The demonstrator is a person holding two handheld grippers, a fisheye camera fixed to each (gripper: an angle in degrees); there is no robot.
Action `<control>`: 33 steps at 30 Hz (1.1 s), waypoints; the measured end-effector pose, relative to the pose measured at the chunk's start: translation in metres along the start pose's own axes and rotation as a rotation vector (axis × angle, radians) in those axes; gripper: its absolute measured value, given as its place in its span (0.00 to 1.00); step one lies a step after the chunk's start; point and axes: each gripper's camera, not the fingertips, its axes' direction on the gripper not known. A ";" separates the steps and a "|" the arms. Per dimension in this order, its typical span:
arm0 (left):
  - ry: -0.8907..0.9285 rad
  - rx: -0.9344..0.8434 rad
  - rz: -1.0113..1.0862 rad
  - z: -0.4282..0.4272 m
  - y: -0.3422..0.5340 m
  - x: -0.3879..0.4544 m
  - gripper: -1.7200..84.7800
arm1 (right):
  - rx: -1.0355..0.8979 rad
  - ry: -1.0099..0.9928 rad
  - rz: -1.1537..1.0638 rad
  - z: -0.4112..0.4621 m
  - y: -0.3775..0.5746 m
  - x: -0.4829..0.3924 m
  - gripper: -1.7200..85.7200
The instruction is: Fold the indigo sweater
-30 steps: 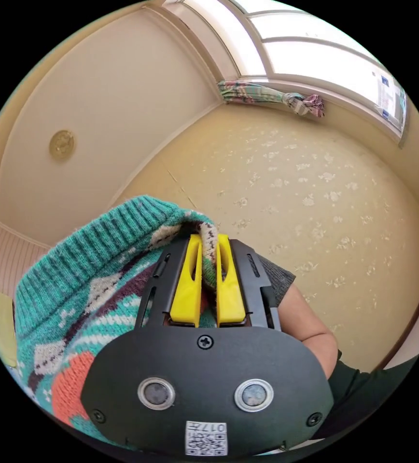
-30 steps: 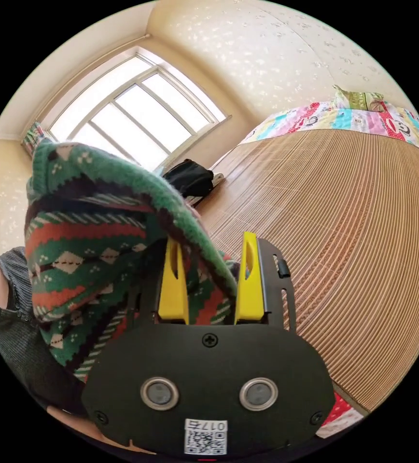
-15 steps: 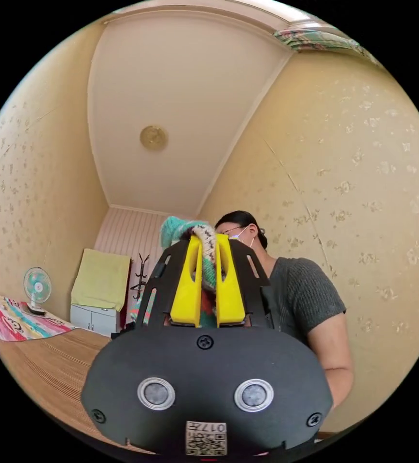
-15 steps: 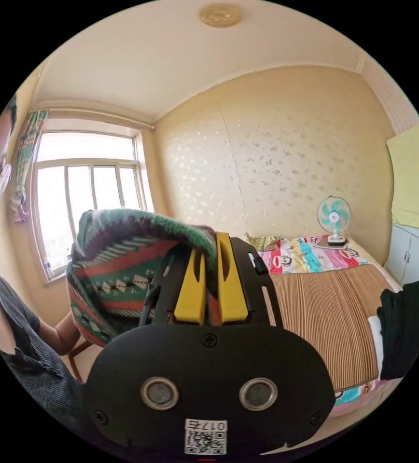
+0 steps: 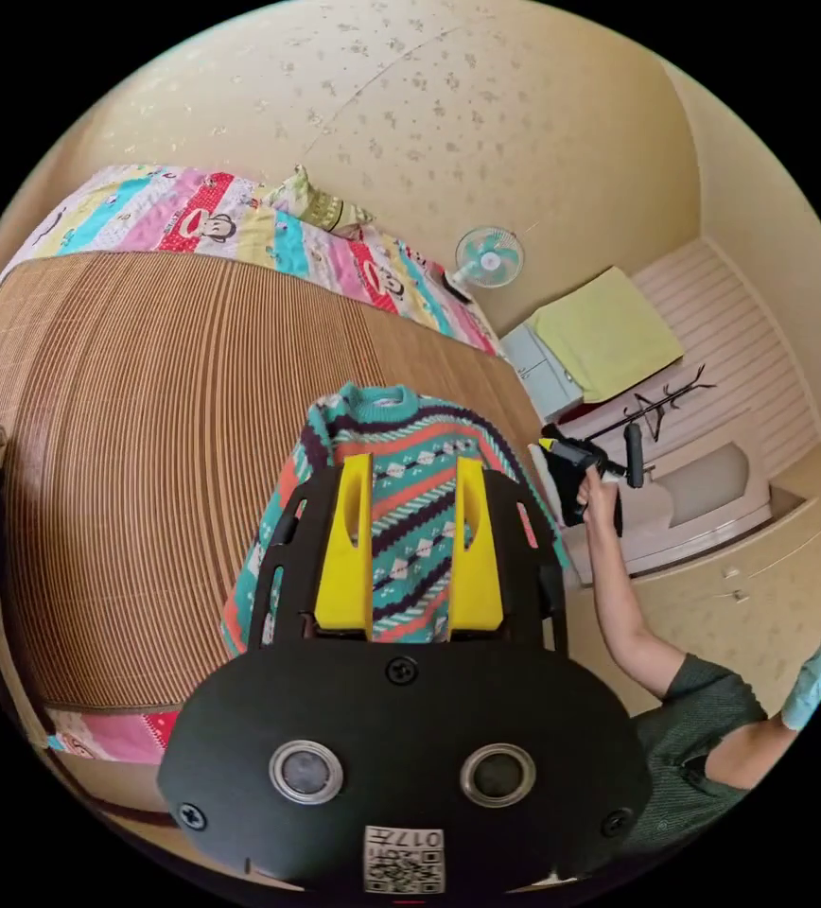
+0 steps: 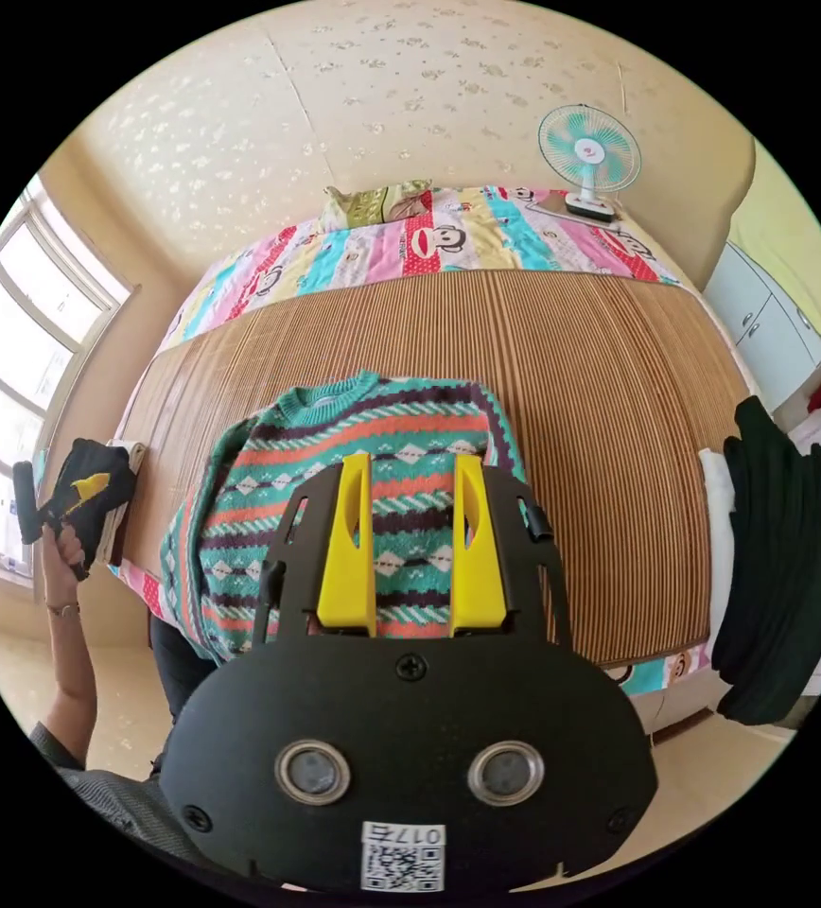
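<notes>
Cream patterned walls (image 6: 448,85) back a bed with a bamboo mat (image 6: 609,378), window (image 6: 13,340) alongside.

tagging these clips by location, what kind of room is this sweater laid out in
Most likely a bedroom in a home. The sweater lies on a bed topped with a woven mat and a bright cartoon-print sheet, with a small fan at its head and a cabinet beside it.

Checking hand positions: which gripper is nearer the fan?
Right. The right gripper is off the sweater's fan side; the left gripper is across it, on the window side.
</notes>
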 end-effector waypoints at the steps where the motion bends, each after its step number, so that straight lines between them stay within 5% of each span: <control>1: -0.043 -0.059 0.020 0.021 0.009 0.004 0.18 | -0.023 -0.032 -0.001 0.021 0.018 0.005 0.16; 3: -0.156 -0.234 0.091 0.094 0.052 0.018 0.19 | -0.072 -0.078 0.004 0.052 0.047 0.013 0.16; 8: -0.507 -0.315 0.050 0.161 0.125 0.030 0.18 | -0.102 -0.251 0.060 0.096 0.138 0.030 0.13; 11: -0.485 -0.194 -0.022 0.158 0.143 0.016 0.14 | -0.134 -0.385 0.075 0.114 0.176 0.027 0.12; 14: -0.268 -0.240 -0.089 0.143 0.120 -0.014 0.07 | -0.053 -0.408 0.101 0.105 0.200 0.033 0.12; 16: -0.084 -0.131 -0.218 0.107 0.108 -0.050 0.05 | -0.058 -0.429 0.089 0.102 0.202 0.039 0.11; 18: 0.129 0.197 -0.422 0.032 0.110 -0.112 0.04 | -0.083 -0.472 0.075 0.104 0.198 0.050 0.11; 21: -0.048 0.641 -0.591 -0.073 0.140 -0.157 0.03 | -0.135 -0.560 0.085 0.106 0.189 0.069 0.11; 25: -0.260 0.869 -0.604 -0.142 0.181 -0.149 0.09 | -0.125 -0.556 0.091 0.103 0.187 0.074 0.10; 28: -0.219 0.724 -0.510 -0.116 0.186 -0.140 0.10 | -0.112 -0.536 0.099 0.101 0.185 0.072 0.10; 33: -0.008 0.100 -0.294 0.047 0.163 -0.107 0.11 | -0.096 -0.462 0.039 0.085 0.169 0.072 0.06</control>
